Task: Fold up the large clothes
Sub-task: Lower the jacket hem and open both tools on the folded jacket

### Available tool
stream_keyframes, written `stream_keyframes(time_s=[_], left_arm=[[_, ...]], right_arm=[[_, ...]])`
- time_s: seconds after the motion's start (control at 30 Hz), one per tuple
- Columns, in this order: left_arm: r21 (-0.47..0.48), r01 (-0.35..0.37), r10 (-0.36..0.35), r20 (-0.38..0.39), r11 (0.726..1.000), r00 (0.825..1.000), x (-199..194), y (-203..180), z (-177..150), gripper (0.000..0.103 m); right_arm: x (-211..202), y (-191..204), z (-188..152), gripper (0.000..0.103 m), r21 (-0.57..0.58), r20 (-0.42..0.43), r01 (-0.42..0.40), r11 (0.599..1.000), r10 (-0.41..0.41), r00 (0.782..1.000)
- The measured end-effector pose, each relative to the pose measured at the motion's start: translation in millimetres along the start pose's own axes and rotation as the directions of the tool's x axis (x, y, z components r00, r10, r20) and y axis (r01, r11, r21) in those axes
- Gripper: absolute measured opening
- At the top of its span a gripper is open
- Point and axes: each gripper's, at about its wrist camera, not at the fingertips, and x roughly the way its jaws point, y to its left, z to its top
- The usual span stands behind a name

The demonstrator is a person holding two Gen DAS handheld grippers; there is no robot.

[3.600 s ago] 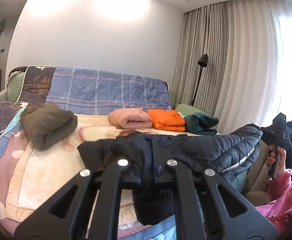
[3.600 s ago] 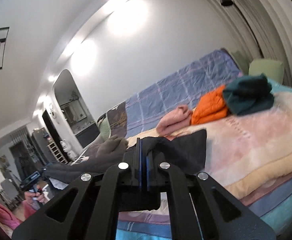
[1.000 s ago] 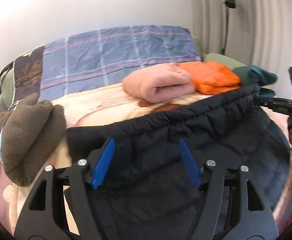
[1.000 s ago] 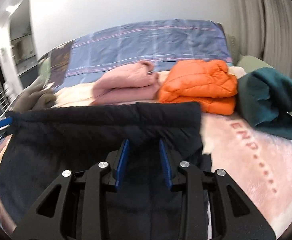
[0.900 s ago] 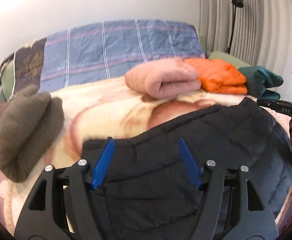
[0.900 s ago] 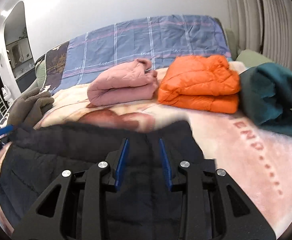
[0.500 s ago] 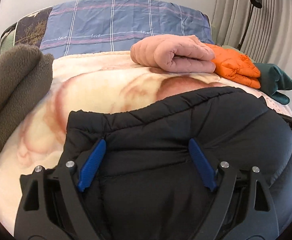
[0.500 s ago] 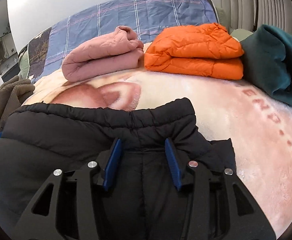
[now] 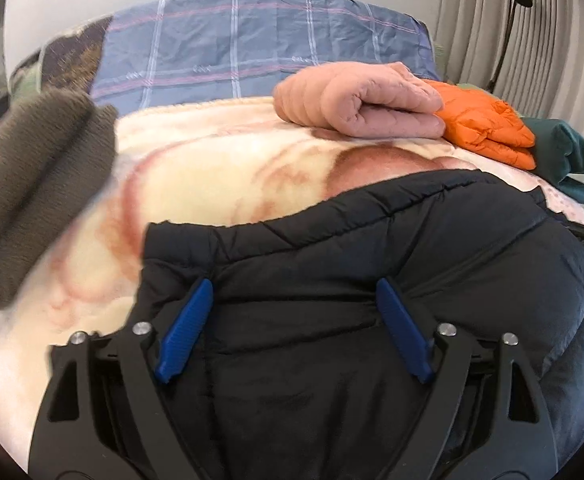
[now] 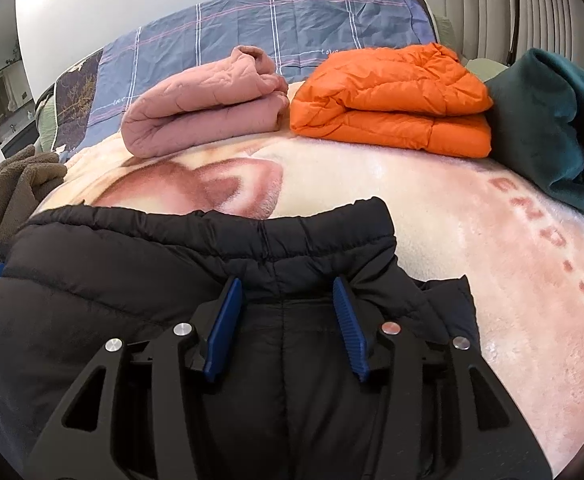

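The left gripper (image 9: 293, 300) has its fingers wide apart over the black puffy jacket (image 9: 371, 240). The right gripper (image 10: 288, 300) has its fingers apart too, above the gathered hem (image 10: 252, 232). The jacket is quilted and soft.

I am looking at five garments: one black jacket (image 10: 180, 264), one pink (image 10: 204, 104), one orange (image 10: 391, 100), one teal (image 10: 551, 128), one brown fleece (image 9: 32, 184).

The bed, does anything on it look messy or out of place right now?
Mostly tidy: the pink jacket and orange jacket are neatly folded. The teal garment beside them is loosely bunched, and the black puffer jacket lies unfolded on the blanket.
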Motion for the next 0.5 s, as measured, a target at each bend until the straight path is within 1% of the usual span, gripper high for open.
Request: stream_keyframes(time_s=[0.03, 0.07, 0.1, 0.13, 0.17, 0.23, 0.3, 0.37, 0.4, 0.47, 0.5], left_arm=[[0.001, -0.014, 0.014, 0.002, 1.000, 1.000, -5.9, -1.6, 1.7, 0.071], [-0.002, -0.004, 0.004, 0.006, 1.000, 1.000, -13.8, -3.4, 3.6, 0.057], [-0.011, 0.039, -0.039, 0.020, 0.999, 0.999, -25.5, -6.2, 6.5, 0.050], [-0.015, 0.072, -0.072, 0.040, 0.997, 0.997, -36.4, -10.1, 10.5, 0.049], [-0.011, 0.090, -0.089, 0.064, 0.996, 0.994, -46.1, -15.3, 14.5, 0.049], [0.019, 0.104, -0.105, 0.117, 0.994, 0.988, -62.8, -35.3, 28.4, 0.049], [0.038, 0.108, -0.112, 0.135, 0.993, 0.984, -64.4, -51.2, 39.2, 0.049], [0.024, 0.130, -0.132, 0.131, 0.991, 0.983, -56.2, -64.3, 49.0, 0.049], [0.000, 0.140, -0.139, 0.118, 0.990, 0.983, -47.4, -69.2, 52.2, 0.049], [-0.028, 0.114, -0.112, 0.082, 0.993, 0.990, -25.7, -74.8, 51.9, 0.049], [-0.030, 0.060, -0.059, 0.040, 0.998, 0.997, -5.6, -76.9, 46.2, 0.052]], right_arm=[[-7.5, 2.5, 1.7, 0.056, -0.001, 0.013, 0.020, 1.000, -0.020, 1.000], [-15.4, 5.5, 3.2, 0.061, 0.003, 0.030, 0.027, 1.000, -0.027, 0.999], [-23.0, 7.8, 4.5, 0.063, 0.008, 0.050, 0.022, 1.000, -0.023, 0.998], [-33.5, 13.0, 8.0, 0.063, 0.011, 0.080, 0.005, 1.000, -0.006, 0.997], [-40.3, 18.9, 11.6, 0.064, 0.010, 0.098, -0.012, 1.000, 0.011, 0.995], [-50.1, 39.0, 21.5, 0.064, -0.016, 0.116, -0.046, 0.999, 0.047, 0.992], [-49.6, 59.2, 29.5, 0.065, -0.045, 0.111, -0.051, 0.998, 0.056, 0.992], [-41.0, 72.7, 34.7, 0.065, -0.039, 0.097, -0.072, 0.997, 0.075, 0.992], [-35.0, 75.7, 36.0, 0.065, -0.025, 0.086, -0.084, 0.996, 0.086, 0.993], [-12.3, 80.8, 32.6, 0.065, 0.011, 0.036, -0.098, 0.995, 0.097, 0.995], [6.2, 82.7, 25.4, 0.066, 0.016, -0.004, -0.092, 0.996, 0.092, 0.996]])
